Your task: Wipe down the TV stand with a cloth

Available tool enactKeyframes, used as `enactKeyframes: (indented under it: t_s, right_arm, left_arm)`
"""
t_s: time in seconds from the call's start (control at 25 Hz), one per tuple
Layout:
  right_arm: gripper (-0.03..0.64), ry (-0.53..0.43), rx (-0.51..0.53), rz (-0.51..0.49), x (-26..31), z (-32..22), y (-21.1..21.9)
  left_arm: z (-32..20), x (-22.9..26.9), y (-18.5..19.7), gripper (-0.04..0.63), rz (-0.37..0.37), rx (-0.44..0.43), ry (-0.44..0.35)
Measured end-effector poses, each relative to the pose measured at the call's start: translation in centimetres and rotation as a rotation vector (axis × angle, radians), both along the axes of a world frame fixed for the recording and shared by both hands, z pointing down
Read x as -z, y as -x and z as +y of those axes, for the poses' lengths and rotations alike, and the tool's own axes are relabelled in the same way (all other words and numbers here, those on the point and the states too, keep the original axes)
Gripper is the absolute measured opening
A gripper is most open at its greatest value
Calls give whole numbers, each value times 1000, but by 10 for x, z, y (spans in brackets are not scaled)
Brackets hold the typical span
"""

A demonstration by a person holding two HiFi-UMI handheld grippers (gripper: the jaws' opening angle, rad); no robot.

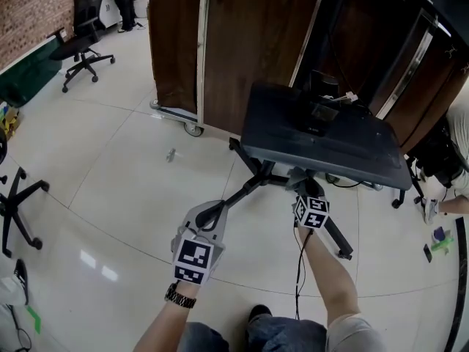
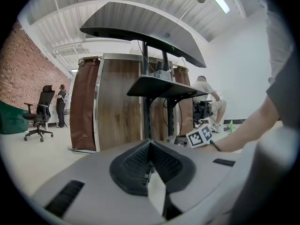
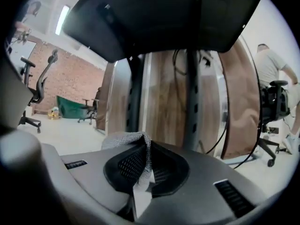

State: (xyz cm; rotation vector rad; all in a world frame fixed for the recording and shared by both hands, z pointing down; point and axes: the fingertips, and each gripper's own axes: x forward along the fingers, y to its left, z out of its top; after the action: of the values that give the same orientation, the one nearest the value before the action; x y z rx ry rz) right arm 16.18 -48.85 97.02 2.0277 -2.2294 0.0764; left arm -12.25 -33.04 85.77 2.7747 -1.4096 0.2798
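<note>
The TV stand has a dark shelf on a post, and black legs spread on the pale floor. My right gripper is low beside the post, just under the shelf's front edge, shut on a grey cloth that drapes over the left jaw. The right gripper view looks up at the shelf's underside from close by, with the right gripper below it. My left gripper hovers over the left leg, shut and empty. In the left gripper view, that gripper faces the stand's shelf from further back.
Wheeled wooden partitions stand right behind the stand. Office chairs are at the far left and near left. A seated person is at the right. A thin cable runs along the floor near my legs.
</note>
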Motion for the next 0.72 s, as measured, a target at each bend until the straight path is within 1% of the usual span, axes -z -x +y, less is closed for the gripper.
enactKeyframes:
  t_s: [0.04,0.12,0.2,0.28,0.36,0.4,0.48,0.56,0.64,0.72]
  right_arm:
    - [8,-39,-28,6,25,1,-23]
    - [8,-74,-87,31,57,-3,-60]
    - [8,-48,-129,62,57,-14,-87]
    - [8,52,-124,146,22,-21,-103]
    - [8,178,-92,239,-31,-17,-110]
    - [8,233,-82,261,-57,-14,-113]
    - [8,320,-76,265,-97,-3,-121]
    - [8,361,-83,223,-120,12,-124]
    - [8,334,-60,155,-121,16,-109]
    - [8,285,18,141,-109,5,-74]
  left_arm:
    - [-2,-3,-4,27,-4,-3,3]
    - [-10,-10,-13,28,-3,-5,8]
    - [-19,-16,-26,27,3,-8,13]
    - [-21,-26,-42,26,7,-16,33]
    - [-16,-37,-55,26,4,-30,57]
    - [-14,-41,-58,26,2,-34,63]
    - [-12,-49,-61,26,-2,-37,75]
    - [-11,-59,-60,27,-12,-39,95]
    - [-11,-65,-54,27,-18,-34,107]
    - [-13,-66,-45,27,-21,-18,105]
